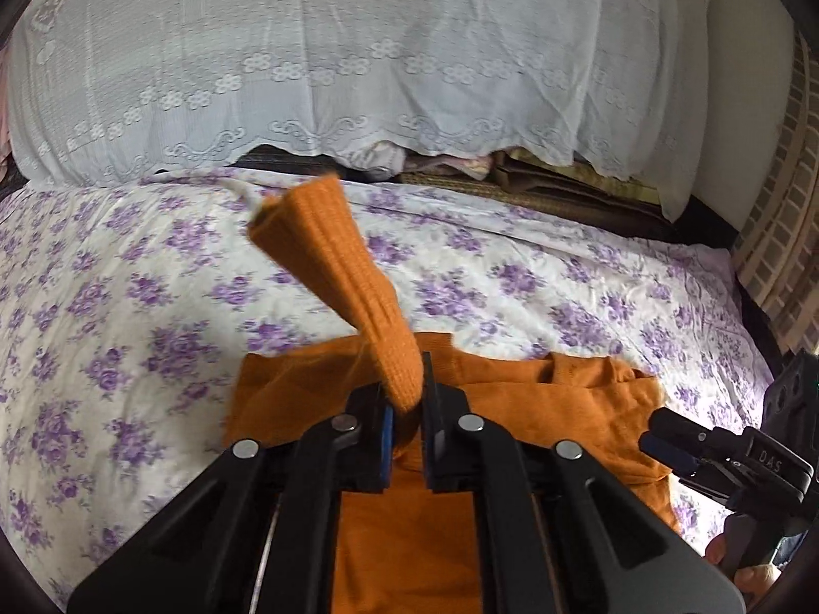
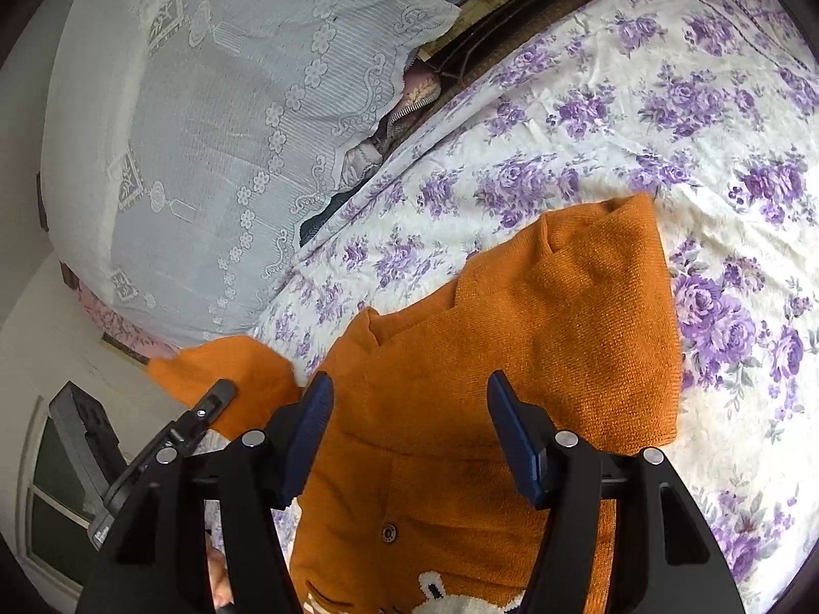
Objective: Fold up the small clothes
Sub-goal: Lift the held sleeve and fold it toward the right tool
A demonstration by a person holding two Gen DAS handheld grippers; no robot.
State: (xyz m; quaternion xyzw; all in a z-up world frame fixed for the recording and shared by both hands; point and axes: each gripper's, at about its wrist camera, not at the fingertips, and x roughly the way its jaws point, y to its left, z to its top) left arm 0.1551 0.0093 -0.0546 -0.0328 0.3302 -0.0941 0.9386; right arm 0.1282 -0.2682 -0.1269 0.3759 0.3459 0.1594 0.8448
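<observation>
While the left gripper [image 1: 407,399] is clenched on a sleeve [image 1: 327,266], the right gripper [image 2: 409,435] stands released over the orange cardigan [image 2: 537,337]; soft, light knit, best pinched at edges.

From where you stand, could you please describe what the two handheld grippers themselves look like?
Both are matte black plastic tools. The left gripper has angular linkage arms with round silver pivot pins, and dark blue pads line its fingers. The right gripper is built the same, with ribbed dark blue pads and silver pins. Seen from the left wrist, its body carries small white lettering that I cannot read with confidence. No cables show.
</observation>
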